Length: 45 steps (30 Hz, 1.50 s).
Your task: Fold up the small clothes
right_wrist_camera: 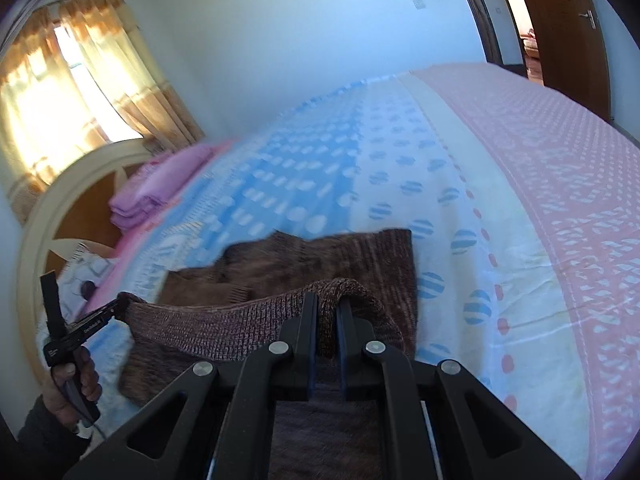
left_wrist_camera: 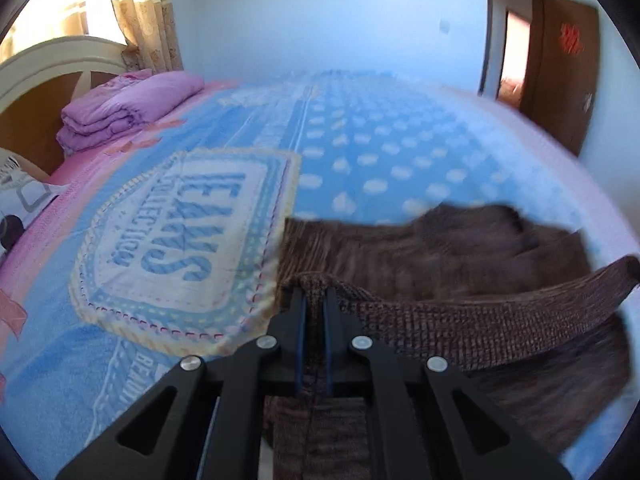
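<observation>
A brown knitted garment lies on the bed, its near edge lifted and stretched between both grippers. My left gripper is shut on one end of the ribbed hem. My right gripper is shut on the other end of the hem. The rest of the garment rests flat on the bedspread beyond. The left gripper also shows at the left of the right wrist view, held in a hand.
The bed has a blue dotted bedspread with a printed badge and a pink border. Folded purple bedding sits by the headboard. Curtains and an open wooden door lie beyond.
</observation>
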Motion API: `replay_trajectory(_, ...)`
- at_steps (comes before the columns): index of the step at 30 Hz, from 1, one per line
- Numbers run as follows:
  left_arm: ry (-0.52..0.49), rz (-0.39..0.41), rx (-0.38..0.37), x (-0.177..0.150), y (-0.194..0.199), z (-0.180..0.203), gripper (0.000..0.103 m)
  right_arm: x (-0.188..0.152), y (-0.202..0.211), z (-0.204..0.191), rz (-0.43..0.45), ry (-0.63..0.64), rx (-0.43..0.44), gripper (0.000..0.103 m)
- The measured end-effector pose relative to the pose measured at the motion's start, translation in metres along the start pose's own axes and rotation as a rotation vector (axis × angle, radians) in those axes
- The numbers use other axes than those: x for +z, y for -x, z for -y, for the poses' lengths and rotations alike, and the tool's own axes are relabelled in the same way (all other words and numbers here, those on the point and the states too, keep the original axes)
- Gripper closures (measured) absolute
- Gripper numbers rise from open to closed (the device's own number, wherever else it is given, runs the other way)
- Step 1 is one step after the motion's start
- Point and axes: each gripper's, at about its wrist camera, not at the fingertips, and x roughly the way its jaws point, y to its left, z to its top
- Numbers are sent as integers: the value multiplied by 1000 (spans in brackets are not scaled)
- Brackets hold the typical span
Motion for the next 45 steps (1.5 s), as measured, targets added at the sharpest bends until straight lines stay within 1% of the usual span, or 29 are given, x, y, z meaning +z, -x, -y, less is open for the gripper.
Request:
replay_trajectory(2, -26, -25, 62, -6, -16, 7, 87, -3, -21, 2, -42, 46, -75, 94)
replay_trajectory(3, -37, -34, 86, -8, -17, 8, 87, -7, -25, 0, -39, 87, -131, 86)
replay_trajectory(4, -44, -37, 90, -12, -14, 9, 81, -10, -24, -3, -39, 114, -147, 79)
replay_trajectory(6, -95, -2, 76, -24, 5, 11, 57, -20, -21, -13, -60, 207, -170, 35)
replay_trajectory(7, -133, 14, 97, -29, 11, 14, 31, -25, -18, -19, -70, 271, -197, 29)
replay_trajectory(8, -171, 29, 116, -35, 16, 18, 18, -31, -18, -26, -76, 343, -235, 27)
replay_trajectory(9, -226, 43, 126, -44, 20, 23, 17, -37, -19, -31, -82, 415, -286, 27)
replay_trajectory(10, -264, 37, 132, -46, 17, 26, 17, -42, -24, -36, -93, 489, -349, 27)
replay_trajectory(12, -362, -4, 181, -50, 1, 37, 16, -44, -40, -39, -123, 582, -420, 27)
replay_trajectory(15, -432, 42, 294, -34, -14, 49, 16, -22, -60, -41, -122, 617, -444, 27)
replay_trajectory(17, -406, 64, 354, -8, -22, 48, 16, 8, -69, -43, -97, 610, -479, 27)
replay_trajectory(20, -318, 71, 404, 23, -27, 31, 16, 43, -57, -39, -3, 507, -483, 27)
replay_trajectory(22, -261, 54, 393, 32, -24, 15, 16, 52, -44, -31, 24, 442, -448, 27)
replay_trajectory(25, -243, 47, 404, 28, -20, -3, 10, 43, -35, -20, 21, 444, -433, 27)
replay_trajectory(27, -237, 37, 381, 17, -20, -13, 10, 32, -28, -8, 11, 423, -413, 27)
replay_trajectory(28, -221, 38, 352, 11, -18, -19, 10, 25, -22, 3, -2, 377, -360, 27)
replay_trajectory(31, -166, 47, 231, 2, -10, -30, 11, 20, -12, 24, -34, 231, -206, 27)
replay_trajectory(32, -147, 46, 192, 2, -10, -31, 13, 18, -12, 25, -36, 207, -187, 28)
replay_trajectory(33, -128, 40, 152, 3, -11, -31, 15, 17, -12, 28, -35, 181, -168, 32)
replay_trajectory(34, -112, 26, 111, 6, -14, -29, 21, 17, -13, 29, -36, 168, -158, 36)
replay_trajectory(35, -102, 16, 86, 9, -16, -27, 25, 18, -14, 30, -39, 158, -149, 43)
replay_trajectory(36, -93, 10, 58, 12, -19, -24, 26, 19, -13, 31, -40, 149, -141, 45)
replay_trajectory(37, -91, 0, 20, 16, -25, -19, 28, 21, -14, 32, -39, 139, -128, 45)
replay_trajectory(38, -92, -10, 3, 18, -28, -16, 34, 22, -15, 31, -39, 136, -116, 45)
replay_trajectory(40, -98, -55, -23, 23, -45, -7, 38, 24, -20, 30, -42, 144, -107, 45)
replay_trajectory(41, -96, -72, -29, 24, -52, -5, 46, 25, -23, 28, -43, 153, -106, 45)
replay_trajectory(42, -95, -89, -35, 25, -60, -3, 50, 27, -27, 28, -48, 159, -103, 45)
replay_trajectory(44, -106, -122, -54, 25, -70, 3, 64, 27, -31, 27, -57, 174, -102, 45)
replay_trajectory(45, -105, -119, -61, 25, -72, 5, 68, 28, -34, 27, -59, 179, -103, 45)
